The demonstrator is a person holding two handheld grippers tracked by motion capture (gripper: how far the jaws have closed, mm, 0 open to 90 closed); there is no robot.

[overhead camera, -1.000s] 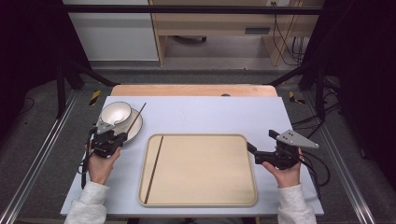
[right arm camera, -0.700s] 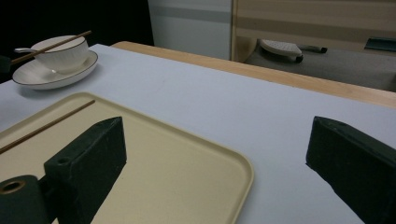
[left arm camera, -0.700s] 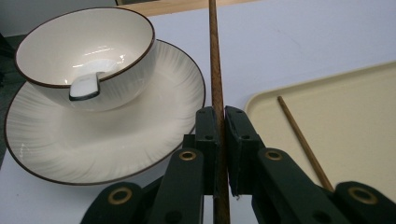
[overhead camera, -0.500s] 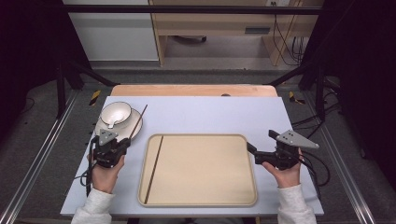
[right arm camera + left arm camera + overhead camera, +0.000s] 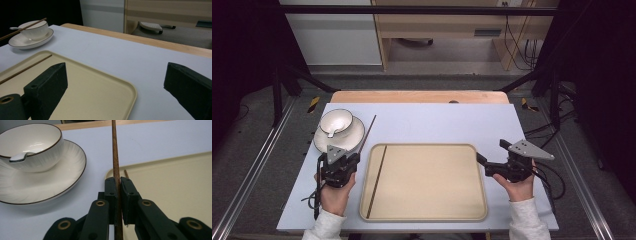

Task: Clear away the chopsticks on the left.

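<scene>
A white ceramic bowl with a dark rim (image 5: pixel 335 121) sits on a matching white saucer (image 5: pixel 343 138) at the table's far left and holds a white spoon (image 5: pixel 19 157). The flat beige plastic tray (image 5: pixel 427 181) carries one thin dark wooden chopstick (image 5: pixel 376 181) along its left edge. The left gripper (image 5: pixel 118 185), just left of the tray, is clamped on a second brown chopstick (image 5: pixel 115 152) that points past the saucer. The right gripper (image 5: pixel 115 82), jaws wide apart, hovers at the tray's right edge. No writing is legible.

The chopstick (image 5: pixel 115 157) looks like rough brown wood. Beside the matt beige plastic tray (image 5: pixel 427 210), the bowl (image 5: pixel 335 121) and plate (image 5: pixel 346 139) are glossy white ceramic.
</scene>
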